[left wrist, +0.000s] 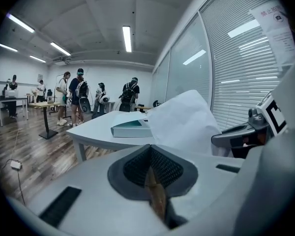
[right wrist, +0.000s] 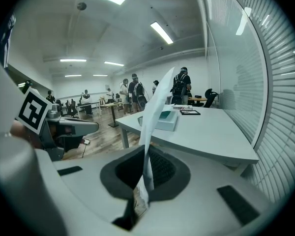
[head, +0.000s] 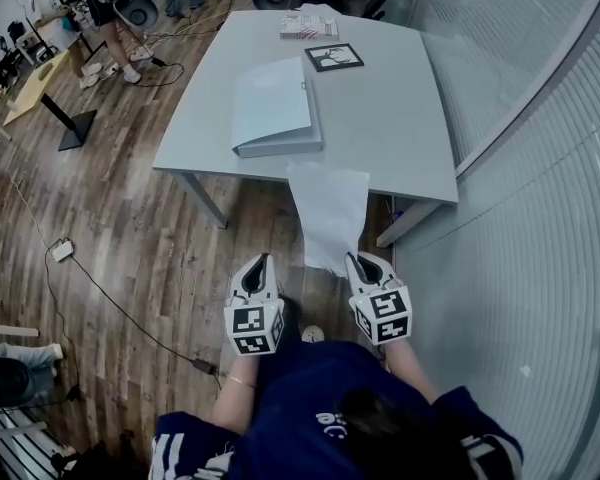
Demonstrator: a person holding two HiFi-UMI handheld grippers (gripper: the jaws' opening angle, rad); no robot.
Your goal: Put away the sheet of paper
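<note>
A white sheet of paper (head: 330, 213) stretches from the front edge of the pale table (head: 400, 118) down to my right gripper (head: 352, 260), which is shut on its near corner. In the right gripper view the sheet (right wrist: 155, 117) stands edge-on, pinched between the shut jaws of the right gripper (right wrist: 146, 173). My left gripper (head: 263, 261) hangs beside it to the left, shut and holding nothing. From the left gripper (left wrist: 151, 173) the sheet (left wrist: 184, 122) shows ahead and to the right. A pale blue folder (head: 273, 108) lies shut on the table beyond the sheet.
A black-framed picture (head: 334, 57) and a booklet (head: 308, 27) lie at the table's far end. A glass wall with blinds (head: 540, 168) runs along the right. Cables (head: 100, 288) trail over the wooden floor at left. Several people (left wrist: 78, 95) stand far back.
</note>
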